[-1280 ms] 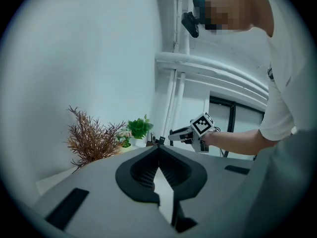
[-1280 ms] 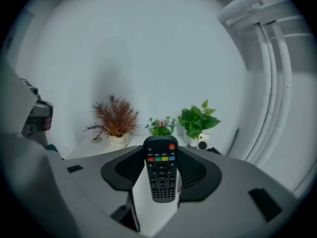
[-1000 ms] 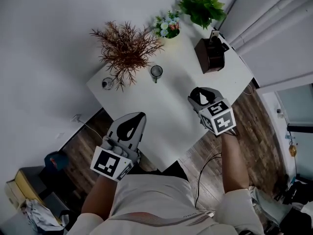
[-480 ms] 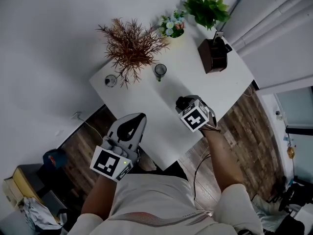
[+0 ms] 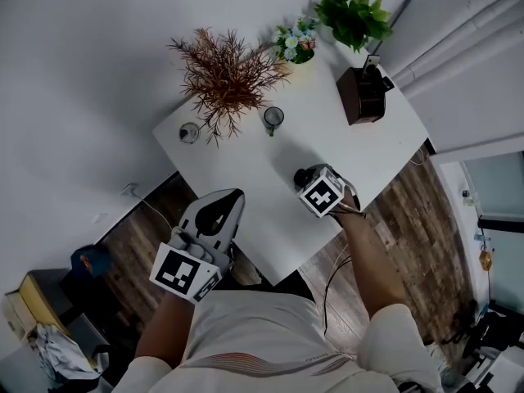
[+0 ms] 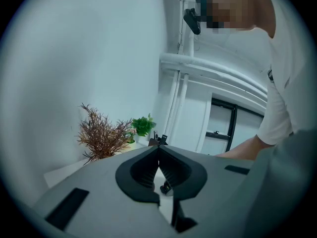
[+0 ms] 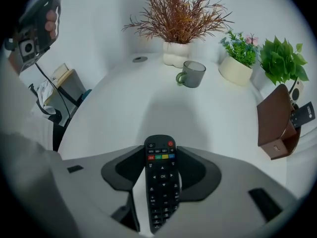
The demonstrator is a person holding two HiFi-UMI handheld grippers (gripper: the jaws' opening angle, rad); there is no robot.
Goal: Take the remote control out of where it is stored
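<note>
My right gripper [image 7: 162, 148] is clamped on the remote control [image 7: 162, 192], with pads on its 2 long sides beside the coloured buttons and its button end aimed down at the white table [image 5: 246, 150]. It looks like light, stiff plastic with smooth flanks, so I judge it could slide if I slacken, and gripping across the narrow body suits it. Bare tabletop lies below. The mug [image 7: 192, 74] is far off and the brown holder [image 7: 275, 120] far right, but the table's near edge is close. My left gripper [image 6: 159, 150] is closed and empty, off the near left.
</note>
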